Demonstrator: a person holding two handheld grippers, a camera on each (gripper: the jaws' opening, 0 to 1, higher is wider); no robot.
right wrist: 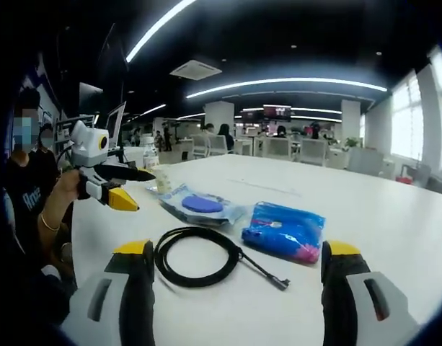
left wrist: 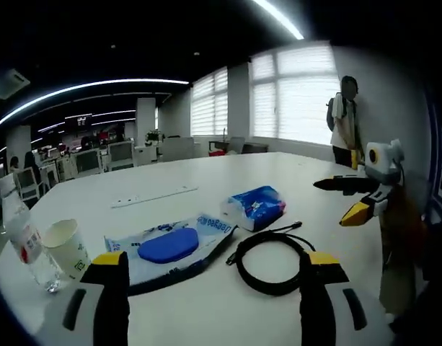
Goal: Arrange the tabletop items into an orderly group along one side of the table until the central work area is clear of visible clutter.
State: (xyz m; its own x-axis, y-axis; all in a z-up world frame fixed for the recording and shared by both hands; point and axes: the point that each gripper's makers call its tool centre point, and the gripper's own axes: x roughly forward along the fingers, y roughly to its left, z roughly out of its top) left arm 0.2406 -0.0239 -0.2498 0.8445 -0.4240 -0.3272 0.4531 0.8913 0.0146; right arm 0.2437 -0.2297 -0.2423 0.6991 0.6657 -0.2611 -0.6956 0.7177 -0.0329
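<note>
White desk (left wrist: 206, 180), 1 black cable (left wrist: 272, 261) coiled near, 1 blue pack (left wrist: 254, 207), 1 wipes pouch (left wrist: 170, 245), 1 cup (left wrist: 65, 247), 1 bottle (left wrist: 22, 241) far left, both grippers' fingers (left wrist: 109, 288) wide, empty.

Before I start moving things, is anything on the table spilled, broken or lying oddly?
Nothing spilled or visibly damaged. The items just lie scattered mid-table: coiled black cable, blue tissue pack, wet wipes pack, with a paper cup and plastic bottle upright near the edge. Both tools are open.

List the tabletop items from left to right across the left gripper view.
Clear bottle → paper cup → wet-wipes pack with the blue lid → blue tissue pack and, nearer the camera, coiled black cable → right gripper.
</note>
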